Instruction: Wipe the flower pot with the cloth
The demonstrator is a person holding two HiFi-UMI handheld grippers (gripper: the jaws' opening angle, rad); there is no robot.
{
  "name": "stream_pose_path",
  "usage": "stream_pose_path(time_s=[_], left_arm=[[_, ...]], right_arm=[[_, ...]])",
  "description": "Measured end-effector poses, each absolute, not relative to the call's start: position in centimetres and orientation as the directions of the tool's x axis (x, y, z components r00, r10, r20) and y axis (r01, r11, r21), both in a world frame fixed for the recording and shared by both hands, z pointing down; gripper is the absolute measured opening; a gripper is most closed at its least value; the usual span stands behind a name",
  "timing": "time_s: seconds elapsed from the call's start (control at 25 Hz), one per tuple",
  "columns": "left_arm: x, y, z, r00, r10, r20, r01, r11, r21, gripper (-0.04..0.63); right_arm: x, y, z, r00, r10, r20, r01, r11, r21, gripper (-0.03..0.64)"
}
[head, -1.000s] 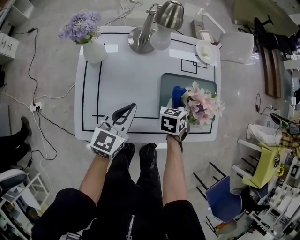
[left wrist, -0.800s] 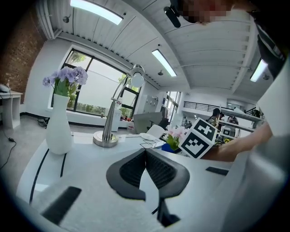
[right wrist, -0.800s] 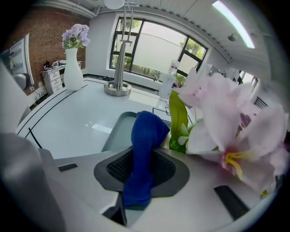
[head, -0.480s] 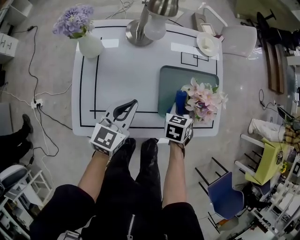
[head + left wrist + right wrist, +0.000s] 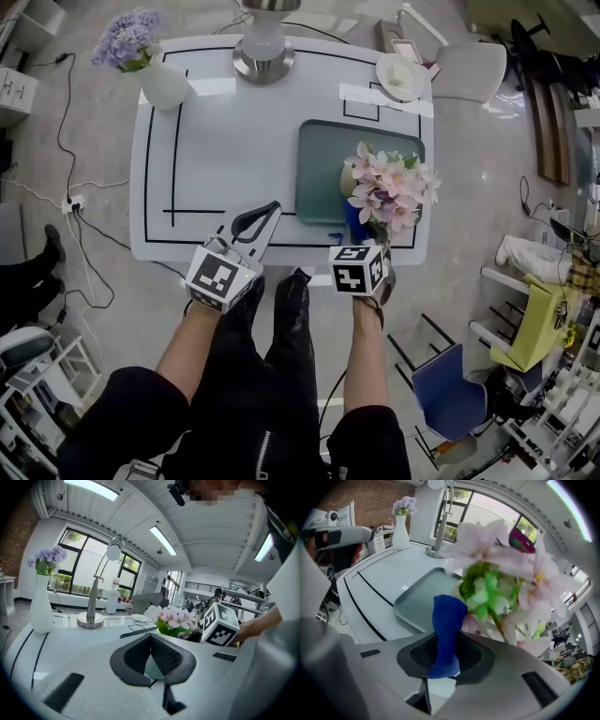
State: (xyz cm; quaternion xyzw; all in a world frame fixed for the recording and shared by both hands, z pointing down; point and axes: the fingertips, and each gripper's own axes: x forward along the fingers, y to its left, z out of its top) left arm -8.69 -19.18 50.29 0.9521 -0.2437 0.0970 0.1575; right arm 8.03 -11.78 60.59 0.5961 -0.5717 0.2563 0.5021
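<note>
A pot of pink flowers (image 5: pixel 386 186) stands on the teal tray (image 5: pixel 323 164) at the right of the white table; the blooms hide most of the pot. My right gripper (image 5: pixel 362 242) is at the table's front edge just before the pot, shut on a blue cloth (image 5: pixel 354 223). In the right gripper view the blue cloth (image 5: pixel 446 620) stands up out of the gripper (image 5: pixel 447 644), close against the flowers (image 5: pixel 501 573). My left gripper (image 5: pixel 266 212) hovers over the table's front left, shut and empty; its tips meet in the left gripper view (image 5: pixel 151 637).
A white vase of purple flowers (image 5: pixel 155 73) stands at the table's far left corner. A lamp base (image 5: pixel 262 58) sits at the far middle and a white dish (image 5: pixel 399 75) at the far right. A chair (image 5: pixel 469 70) stands beyond the right corner.
My right gripper has drawn back with the blue cloth towards the table's front edge. The view has shifted up the table. The left gripper has barely moved.
</note>
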Motion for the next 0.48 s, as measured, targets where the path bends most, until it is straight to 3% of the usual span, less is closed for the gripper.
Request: stream_pose_path(time_s=[0.48], left_arm=[[-5.2,-15.8,49.6,0.833,-0.480,0.275,-0.537,-0.822,0.190,0.005]], right_arm=[[16.3,-8.3,61.3,0.237,-0.471,0.850,-0.964,-0.005,0.266,0.094]])
